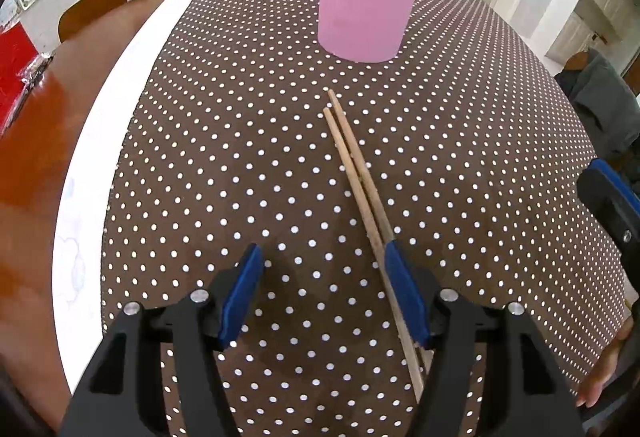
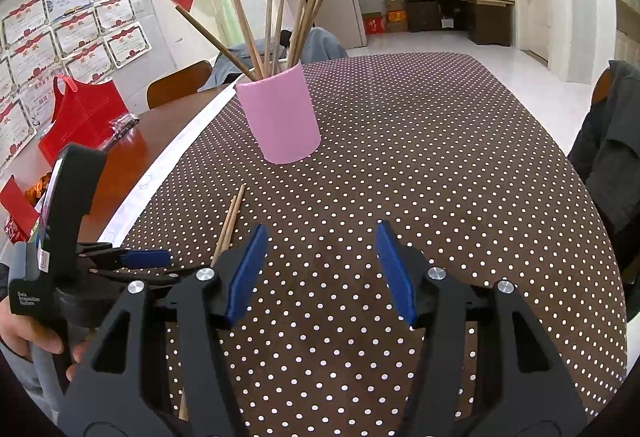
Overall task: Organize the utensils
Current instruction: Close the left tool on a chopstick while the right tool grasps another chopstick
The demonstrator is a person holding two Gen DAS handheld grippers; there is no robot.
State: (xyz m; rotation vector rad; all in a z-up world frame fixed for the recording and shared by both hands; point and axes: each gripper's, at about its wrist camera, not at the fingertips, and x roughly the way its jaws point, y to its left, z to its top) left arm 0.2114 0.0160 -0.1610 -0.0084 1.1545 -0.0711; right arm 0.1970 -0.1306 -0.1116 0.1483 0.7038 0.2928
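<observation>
Right now my left gripper [image 1: 324, 293] has its fingers spread wide, low over the counter [image 1: 460, 157] with its brown polka-dot cloth. Two chopsticks [image 1: 356, 173] lie flat on the cloth side by side, tips pointing toward the pink cup [image 1: 366, 1]; their near ends run along the inner face of my left gripper's right-hand finger [image 1: 404, 289], and I cannot tell whether it touches them. My right gripper [image 2: 322, 273] is also spread, with only cloth between its fingers. From its camera the pink cup [image 2: 282, 117] stands upright farther back on the counter, holding a bunch of wooden chopsticks [image 2: 280, 17] that fan outward. A red bag [image 2: 80, 117] sits on the bare wood at left.
</observation>
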